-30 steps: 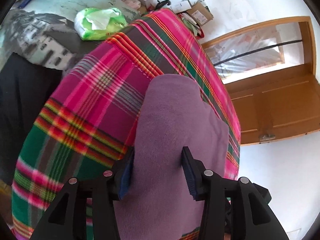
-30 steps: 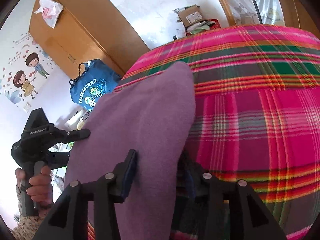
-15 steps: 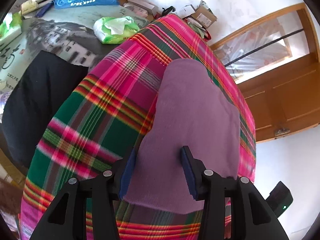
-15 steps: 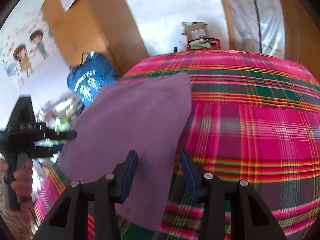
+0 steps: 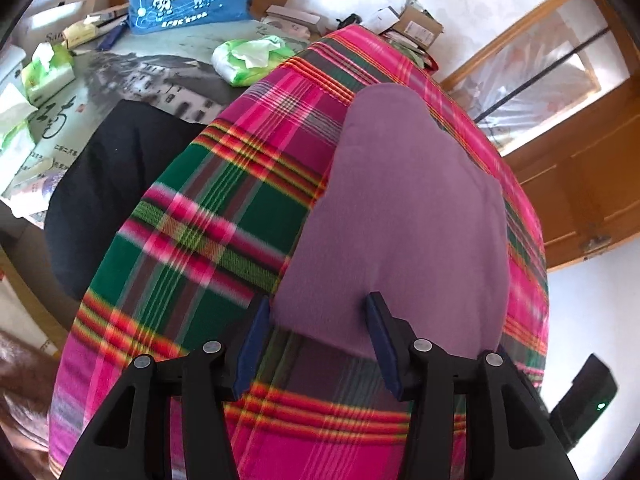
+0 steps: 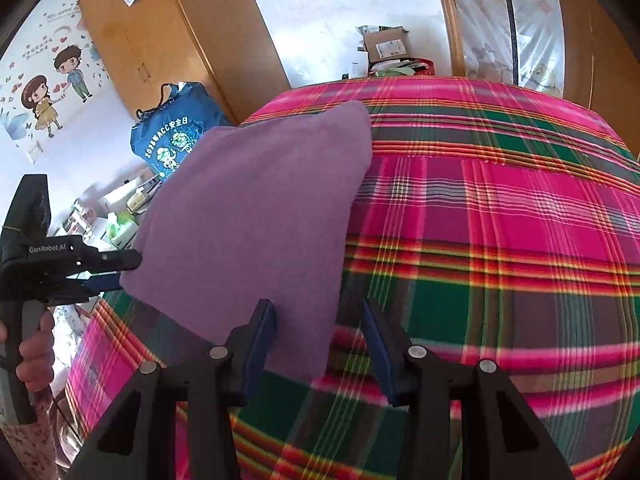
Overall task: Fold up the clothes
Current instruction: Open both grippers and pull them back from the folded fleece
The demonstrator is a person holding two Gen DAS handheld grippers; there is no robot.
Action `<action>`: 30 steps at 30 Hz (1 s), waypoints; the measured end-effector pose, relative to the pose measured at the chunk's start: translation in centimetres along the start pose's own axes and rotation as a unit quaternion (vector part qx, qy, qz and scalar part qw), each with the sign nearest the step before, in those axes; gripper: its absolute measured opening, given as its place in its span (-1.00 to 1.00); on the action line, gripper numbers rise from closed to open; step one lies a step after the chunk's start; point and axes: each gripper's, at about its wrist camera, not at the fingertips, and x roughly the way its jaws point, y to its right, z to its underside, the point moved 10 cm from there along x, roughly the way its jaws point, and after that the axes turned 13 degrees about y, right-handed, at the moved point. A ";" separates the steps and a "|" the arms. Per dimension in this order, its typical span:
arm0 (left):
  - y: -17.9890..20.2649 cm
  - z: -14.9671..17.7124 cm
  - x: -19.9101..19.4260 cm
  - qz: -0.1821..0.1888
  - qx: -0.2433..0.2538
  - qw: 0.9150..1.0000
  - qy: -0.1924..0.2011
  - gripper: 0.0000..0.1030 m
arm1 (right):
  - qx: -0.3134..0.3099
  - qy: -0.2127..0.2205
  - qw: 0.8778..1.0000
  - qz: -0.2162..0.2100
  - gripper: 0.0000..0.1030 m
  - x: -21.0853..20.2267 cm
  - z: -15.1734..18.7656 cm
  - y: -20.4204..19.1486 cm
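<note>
**One purple garment flat on the plaid cloth**

I see one purple garment (image 5: 404, 216) lying on the plaid cloth (image 5: 224, 216), its near edge just ahead of both my grippers. Left gripper (image 5: 318, 344) and right gripper (image 6: 320, 344) gape, gripping nothing.

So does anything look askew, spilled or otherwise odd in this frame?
Nothing stands out. The purple garment lies flat on the plaid cloth, with both grippers open at its near edge, left gripper and right gripper. The clutter behind looks undisturbed.
</note>
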 end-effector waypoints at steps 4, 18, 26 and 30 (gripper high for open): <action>0.9 1.2 -0.9 -0.024 0.032 0.999 0.010 -0.02 | -0.007 -0.003 1.000 -0.006 -0.10 -1.1 0.6 -1.2; 3.1 4.5 -1.6 -0.092 0.147 0.985 0.026 -0.02 | -0.017 -0.055 0.998 0.024 -0.11 -1.5 3.2 -3.5; 3.0 5.6 -0.7 -0.117 0.178 0.977 0.020 -0.02 | -0.042 -0.059 0.996 0.046 -0.07 -1.5 3.9 -3.9; 2.6 5.5 -0.5 -0.131 0.185 0.974 0.029 -0.02 | -0.058 -0.058 0.996 0.045 0.05 -1.4 4.0 -4.3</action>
